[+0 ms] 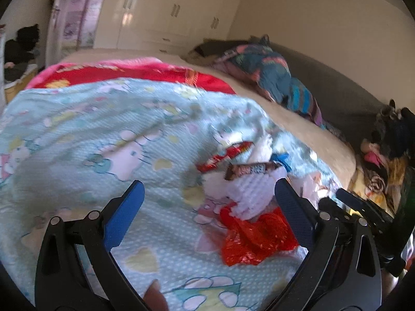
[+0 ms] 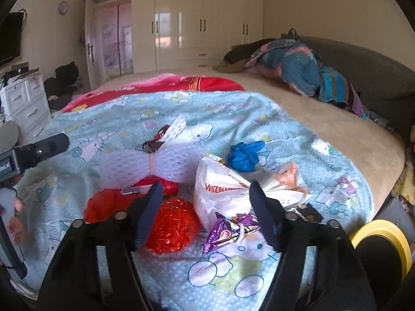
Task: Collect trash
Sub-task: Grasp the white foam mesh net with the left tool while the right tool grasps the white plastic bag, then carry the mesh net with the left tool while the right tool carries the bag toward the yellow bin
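My right gripper [image 2: 205,202] is spread, empty, over the white paper bag [image 2: 220,194]: light, crushable, I judge; pinch its crumpled upper fold.

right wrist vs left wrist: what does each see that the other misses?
Right wrist only: purple wrapper, white plastic bag, yellow-rimmed bin, white drawer unit.
Left wrist only: dark clutter pile at the bed's far right edge.
Both: red plastic bag, white mesh, blue glove, patterned blanket, wardrobe.
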Demonstrator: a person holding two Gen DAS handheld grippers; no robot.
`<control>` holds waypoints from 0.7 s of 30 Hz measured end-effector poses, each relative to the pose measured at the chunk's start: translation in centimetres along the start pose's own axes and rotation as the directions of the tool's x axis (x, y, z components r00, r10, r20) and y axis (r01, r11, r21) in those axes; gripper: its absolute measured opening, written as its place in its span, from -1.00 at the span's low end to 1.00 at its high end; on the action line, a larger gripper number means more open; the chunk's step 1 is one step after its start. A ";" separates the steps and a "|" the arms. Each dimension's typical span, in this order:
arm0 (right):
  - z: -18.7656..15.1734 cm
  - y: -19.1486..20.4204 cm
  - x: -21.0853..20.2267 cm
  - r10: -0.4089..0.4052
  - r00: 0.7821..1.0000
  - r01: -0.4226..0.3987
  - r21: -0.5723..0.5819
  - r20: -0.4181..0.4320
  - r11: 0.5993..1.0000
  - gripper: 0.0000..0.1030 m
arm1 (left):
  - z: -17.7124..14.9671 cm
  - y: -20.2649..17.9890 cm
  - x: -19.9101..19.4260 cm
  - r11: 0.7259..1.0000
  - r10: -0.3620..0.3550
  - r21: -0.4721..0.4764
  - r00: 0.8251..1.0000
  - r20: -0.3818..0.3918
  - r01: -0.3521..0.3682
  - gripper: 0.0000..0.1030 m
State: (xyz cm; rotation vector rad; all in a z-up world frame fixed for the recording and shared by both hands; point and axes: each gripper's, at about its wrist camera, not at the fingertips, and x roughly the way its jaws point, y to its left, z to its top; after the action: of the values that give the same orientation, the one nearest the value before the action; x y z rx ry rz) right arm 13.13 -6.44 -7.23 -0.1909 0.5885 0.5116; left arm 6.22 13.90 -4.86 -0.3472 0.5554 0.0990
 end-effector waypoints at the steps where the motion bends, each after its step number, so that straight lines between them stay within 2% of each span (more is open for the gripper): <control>1: 0.1 0.1 0.6 0.000 1.000 0.000 -0.013 -0.015 1.000 0.11 | -0.1 -0.3 0.8 1.000 -0.013 0.007 1.000 -0.023 0.013 0.80; 4: 0.1 0.2 2.1 0.009 0.998 -0.011 -0.028 -0.054 1.000 -0.09 | -0.2 -0.9 2.4 1.000 -0.021 0.015 0.997 -0.072 0.022 0.77; 6: 0.2 0.2 3.0 0.010 0.997 -0.012 -0.034 -0.073 0.999 -0.25 | -0.4 -1.4 3.1 0.999 -0.023 0.027 0.996 -0.088 0.026 0.64; 8: 0.3 0.0 3.6 0.027 0.996 -0.029 -0.028 -0.085 0.999 -0.55 | -0.5 -1.8 3.7 0.999 -0.019 0.037 0.995 -0.101 0.023 0.43; 10: 0.4 -0.1 3.8 0.047 0.996 -0.049 -0.018 -0.081 0.999 -0.75 | -0.5 -2.0 4.2 0.999 -0.027 0.034 0.992 -0.122 0.031 0.34; 15: 0.6 -0.8 3.3 0.082 0.996 -0.081 0.014 -0.039 0.997 -0.82 | -0.8 -2.5 5.0 0.997 -0.062 0.031 0.984 -0.169 0.069 -0.01; 17: 0.7 -1.2 2.8 0.092 0.996 -0.092 0.035 -0.011 0.995 -0.83 | -1.0 -3.0 5.0 0.996 -0.077 0.037 0.982 -0.173 0.084 -0.29; 20: 1.1 -1.7 2.1 0.100 0.995 -0.101 0.055 0.031 0.993 -0.84 | -0.9 -3.7 4.8 0.994 -0.094 0.040 0.981 -0.172 0.102 -0.54; 21: 1.3 -1.8 1.9 0.103 0.994 -0.105 0.064 0.044 0.992 -0.84 | -0.9 -4.0 4.6 0.993 -0.101 0.042 0.980 -0.170 0.110 -0.56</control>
State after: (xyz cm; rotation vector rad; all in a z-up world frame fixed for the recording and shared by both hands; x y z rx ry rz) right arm 16.01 -6.86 -7.20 -0.0866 0.5767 0.5947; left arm 10.41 9.84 -6.82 -0.3365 0.7034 -0.0470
